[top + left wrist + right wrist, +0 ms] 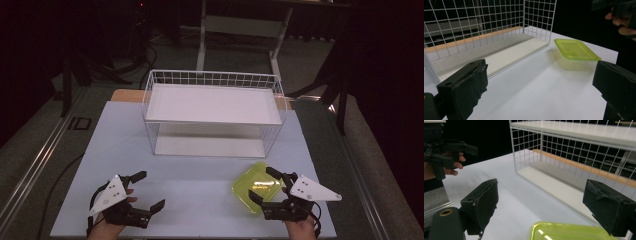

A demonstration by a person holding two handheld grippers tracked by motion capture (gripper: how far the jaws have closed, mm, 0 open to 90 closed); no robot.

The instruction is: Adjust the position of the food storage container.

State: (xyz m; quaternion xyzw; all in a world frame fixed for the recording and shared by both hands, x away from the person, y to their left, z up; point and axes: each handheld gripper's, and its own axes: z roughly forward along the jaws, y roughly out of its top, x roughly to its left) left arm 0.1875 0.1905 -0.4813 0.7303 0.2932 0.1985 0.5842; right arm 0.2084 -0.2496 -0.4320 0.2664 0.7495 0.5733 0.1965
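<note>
Just ahead of the wide-open right gripper (264,186) lies the green lidded container (257,186), before the wire rack (212,112); the left gripper (148,189), equally wide and empty, stands well apart.

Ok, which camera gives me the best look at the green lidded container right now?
The left gripper view: the green container sits whole and unobstructed on the table, lid and clear side wall both visible. The high view shows it from above, partly covered by the open right gripper. The right gripper view catches just its near lid edge.
</note>
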